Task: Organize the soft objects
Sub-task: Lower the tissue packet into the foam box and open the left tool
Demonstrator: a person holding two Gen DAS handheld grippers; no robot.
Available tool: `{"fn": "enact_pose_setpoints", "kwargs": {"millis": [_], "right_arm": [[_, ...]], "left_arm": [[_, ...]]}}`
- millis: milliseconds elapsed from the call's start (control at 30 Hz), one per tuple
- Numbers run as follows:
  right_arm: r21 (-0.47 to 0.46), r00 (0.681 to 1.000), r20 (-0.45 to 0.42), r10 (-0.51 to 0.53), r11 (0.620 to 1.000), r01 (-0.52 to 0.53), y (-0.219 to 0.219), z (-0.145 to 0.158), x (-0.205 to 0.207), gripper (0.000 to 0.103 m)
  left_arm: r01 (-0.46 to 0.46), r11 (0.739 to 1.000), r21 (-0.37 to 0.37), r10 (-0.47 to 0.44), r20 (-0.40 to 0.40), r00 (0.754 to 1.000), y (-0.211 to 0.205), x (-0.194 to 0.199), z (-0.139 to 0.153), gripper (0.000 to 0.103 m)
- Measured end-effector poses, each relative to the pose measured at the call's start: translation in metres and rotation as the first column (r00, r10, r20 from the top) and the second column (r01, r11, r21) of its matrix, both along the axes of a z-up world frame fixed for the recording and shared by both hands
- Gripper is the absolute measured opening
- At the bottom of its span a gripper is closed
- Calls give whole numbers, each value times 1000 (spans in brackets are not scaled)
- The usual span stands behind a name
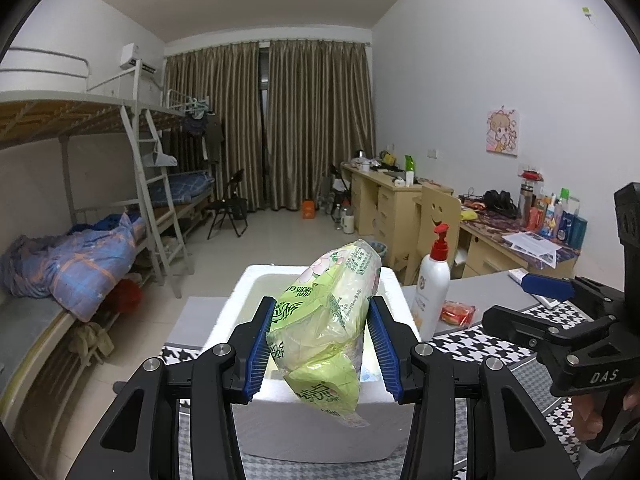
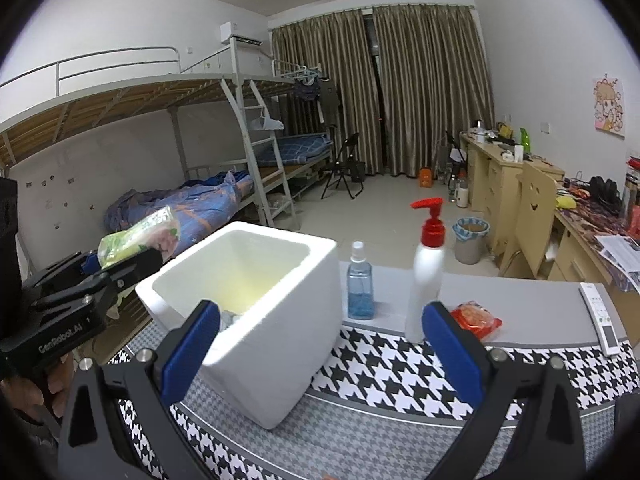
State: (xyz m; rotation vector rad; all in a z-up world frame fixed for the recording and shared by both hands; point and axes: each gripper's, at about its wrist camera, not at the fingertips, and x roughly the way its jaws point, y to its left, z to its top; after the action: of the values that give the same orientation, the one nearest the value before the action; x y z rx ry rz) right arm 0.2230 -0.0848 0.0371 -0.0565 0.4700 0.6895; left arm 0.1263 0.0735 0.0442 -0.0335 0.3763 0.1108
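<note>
Tissue pack (image 1: pixel 326 320) pinched between left gripper (image 1: pixel 325 344) pads above white foam box (image 2: pixel 256 304), right gripper (image 2: pixel 320 344) jaws spread and empty, pump bottle (image 2: pixel 427 268) at box's 3 o'clock

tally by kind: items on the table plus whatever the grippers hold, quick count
Foam box: 1
Bottles: 2, a white pump bottle and a blue spray bottle
Soft packets: 2, a green tissue pack in the left gripper and a red packet
Remote: 1
Total: 6
</note>
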Motion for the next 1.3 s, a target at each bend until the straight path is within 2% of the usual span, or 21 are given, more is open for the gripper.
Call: {"fn": "enact_pose_setpoints", "kwargs": {"millis": [400, 1033, 1300], "right_arm": [[-1, 999, -22, -38, 999, 38, -21, -9, 12, 102], [-16, 997, -34, -64, 998, 64, -32, -15, 20, 102], [-38, 998, -13, -66, 997, 66, -31, -16, 17, 102]], "left_arm": [[17, 1000, 0, -17, -37, 999, -9, 22, -6, 48], [-20, 1000, 18, 21, -79, 997, -11, 52, -14, 48], [-48, 998, 30, 51, -94, 994, -9, 61, -17, 49]]}}
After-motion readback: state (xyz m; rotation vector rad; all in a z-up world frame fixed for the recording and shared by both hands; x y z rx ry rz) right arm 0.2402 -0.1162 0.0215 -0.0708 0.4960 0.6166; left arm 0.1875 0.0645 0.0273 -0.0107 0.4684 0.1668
